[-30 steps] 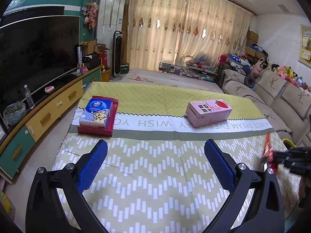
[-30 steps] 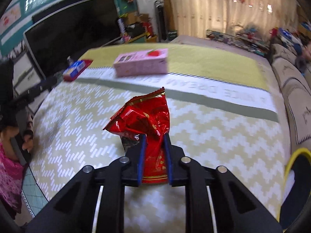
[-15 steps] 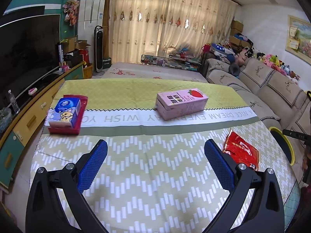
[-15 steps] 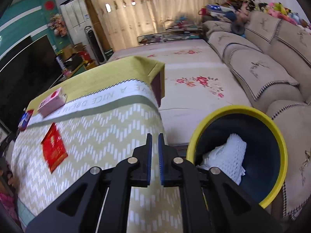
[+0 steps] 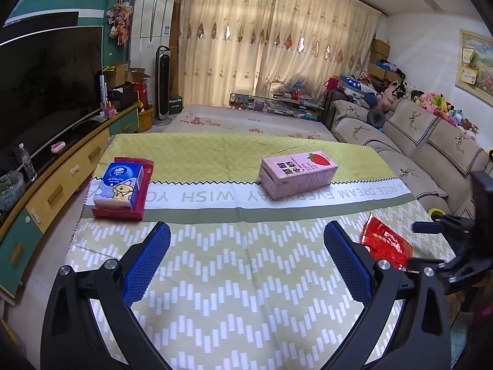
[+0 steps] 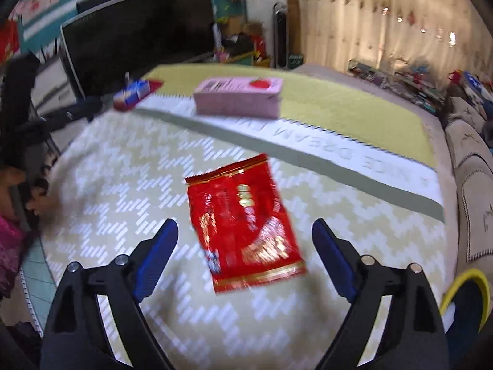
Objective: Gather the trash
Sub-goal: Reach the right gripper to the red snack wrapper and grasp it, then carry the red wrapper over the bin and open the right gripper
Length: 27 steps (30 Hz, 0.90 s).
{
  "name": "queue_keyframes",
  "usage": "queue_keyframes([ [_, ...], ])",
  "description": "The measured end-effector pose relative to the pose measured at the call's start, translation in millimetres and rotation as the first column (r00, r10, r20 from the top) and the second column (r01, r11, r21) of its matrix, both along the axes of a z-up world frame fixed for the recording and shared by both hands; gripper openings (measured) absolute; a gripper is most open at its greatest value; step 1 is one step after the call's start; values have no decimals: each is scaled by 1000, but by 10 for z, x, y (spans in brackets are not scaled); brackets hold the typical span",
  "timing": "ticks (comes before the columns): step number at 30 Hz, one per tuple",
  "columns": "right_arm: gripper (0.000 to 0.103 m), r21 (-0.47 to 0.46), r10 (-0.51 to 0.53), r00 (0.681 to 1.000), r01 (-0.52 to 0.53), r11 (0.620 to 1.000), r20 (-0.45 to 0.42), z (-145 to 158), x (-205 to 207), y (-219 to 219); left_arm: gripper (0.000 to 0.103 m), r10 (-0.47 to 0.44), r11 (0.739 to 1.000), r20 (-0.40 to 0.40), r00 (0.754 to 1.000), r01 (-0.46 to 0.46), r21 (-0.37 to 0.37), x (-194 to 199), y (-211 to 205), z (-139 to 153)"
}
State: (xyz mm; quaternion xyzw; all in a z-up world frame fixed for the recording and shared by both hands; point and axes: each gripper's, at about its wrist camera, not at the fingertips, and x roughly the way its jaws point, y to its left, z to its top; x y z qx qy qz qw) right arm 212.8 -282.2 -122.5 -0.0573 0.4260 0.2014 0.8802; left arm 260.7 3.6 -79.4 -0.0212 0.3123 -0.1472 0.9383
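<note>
Right gripper (image 6: 245,243): its two blue-padded fingers are spread wide and grasp nothing; they hang above the table, and the view is blurred.
Red wrapper (image 6: 243,231): it lies flat on the zigzag part of the tablecloth (image 6: 123,185), just ahead of the right fingers and in line with the gap between them, its near edge almost between the tips. It touches neither pad.
Red wrapper, left wrist view (image 5: 385,245): it lies to the right of the left gripper's right finger, partly hidden behind that finger, near the right edge of the table.
Left gripper (image 5: 246,246): its fingers are also released, wide apart, with only cloth between them.
Pink carton (image 5: 297,172): it lies on its side, a strawberry picture on it, far ahead of the left fingers and a little to the right, across the white band with letters.
Tissue pack (image 5: 121,185): blue and white, it rests on top of a flat red packet (image 5: 144,191), far ahead and to the left of the left fingers.
Yellow-rimmed bin (image 6: 465,293): only a part of its rim shows, to the right of the right gripper's right finger, beside the table edge.
Sofa (image 5: 431,141): beyond the right side of the table.
</note>
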Motion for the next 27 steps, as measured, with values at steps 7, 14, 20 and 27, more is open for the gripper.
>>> queue_keyframes([
  [7, 38, -60, -27, 999, 25, 998, -41, -153, 146, 81, 98, -28, 1000, -14, 1000, 28, 1, 37, -26, -20],
  [14, 8, 56, -133, 991, 134, 989, -21, -50, -42, -339, 98, -69, 997, -13, 998, 69, 31, 38, -181, 20],
  [20, 9, 110, -346, 938, 343, 933, 16, 168, -366, -1196, 98, -123, 991, -4, 992, 123, 53, 68, -382, 116],
  [27, 36, -35, -692, 722, 692, 721, -3, -3, -711, -2518, 98, -229, 972, -16, 973, 229, 53, 247, -661, 173],
])
